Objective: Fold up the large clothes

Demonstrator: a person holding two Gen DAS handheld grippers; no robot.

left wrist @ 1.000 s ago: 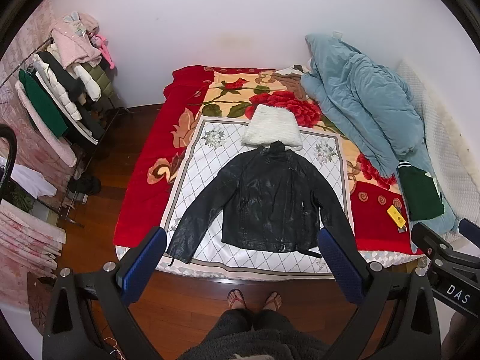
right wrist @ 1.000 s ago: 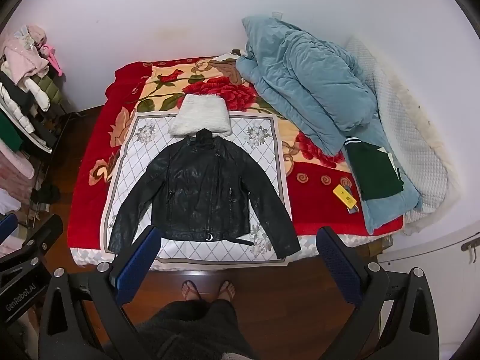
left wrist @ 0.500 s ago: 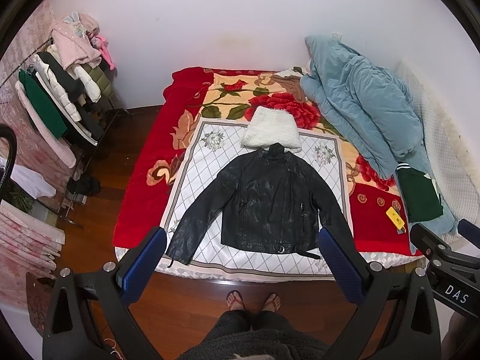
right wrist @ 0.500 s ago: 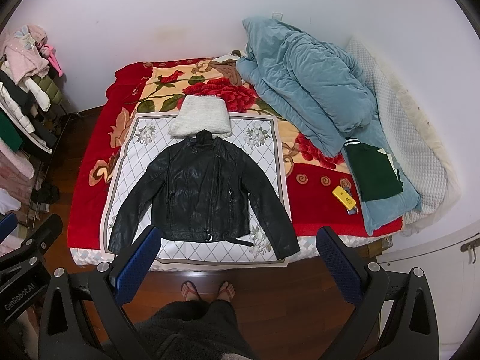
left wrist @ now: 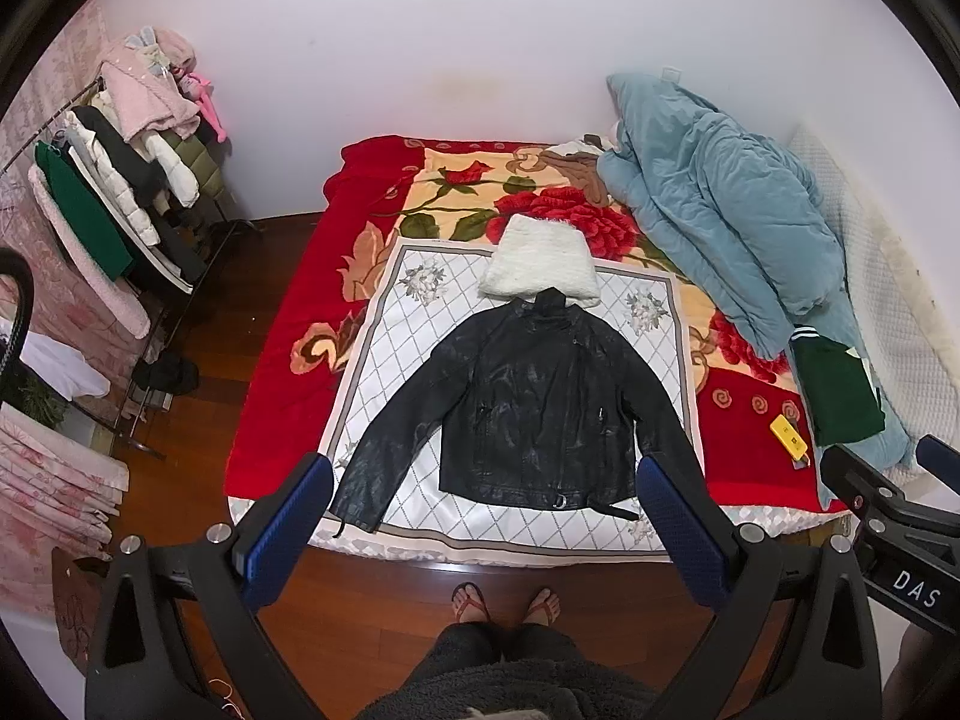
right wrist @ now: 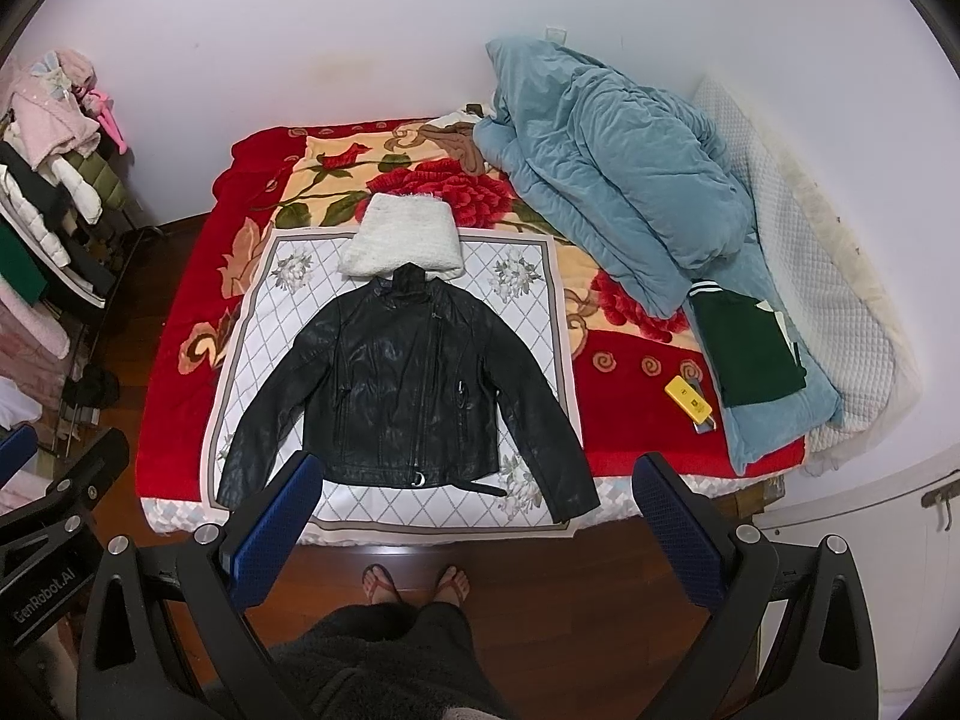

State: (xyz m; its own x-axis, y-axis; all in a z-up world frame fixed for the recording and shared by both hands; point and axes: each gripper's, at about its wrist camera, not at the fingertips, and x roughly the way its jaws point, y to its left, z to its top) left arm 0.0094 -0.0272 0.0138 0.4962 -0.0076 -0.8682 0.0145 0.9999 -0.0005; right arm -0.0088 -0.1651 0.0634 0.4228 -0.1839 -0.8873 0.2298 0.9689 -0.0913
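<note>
Black leather jacket (left wrist: 534,402) lying flat and unfolded on the bed (left wrist: 288,324), awaiting its first fold.
Left gripper (left wrist: 483,528) and right gripper (right wrist: 474,516) are hovering wide apart, holding nothing; all folding is remaining.

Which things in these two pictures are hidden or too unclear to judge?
- Black jacket: the back is hidden, since it lies face up on the bed.
- Right cuff: in the left wrist view, the left gripper finger covers it.
- Yellow object: too small to identify.
- White folded item: the garment type is unclear.
</note>
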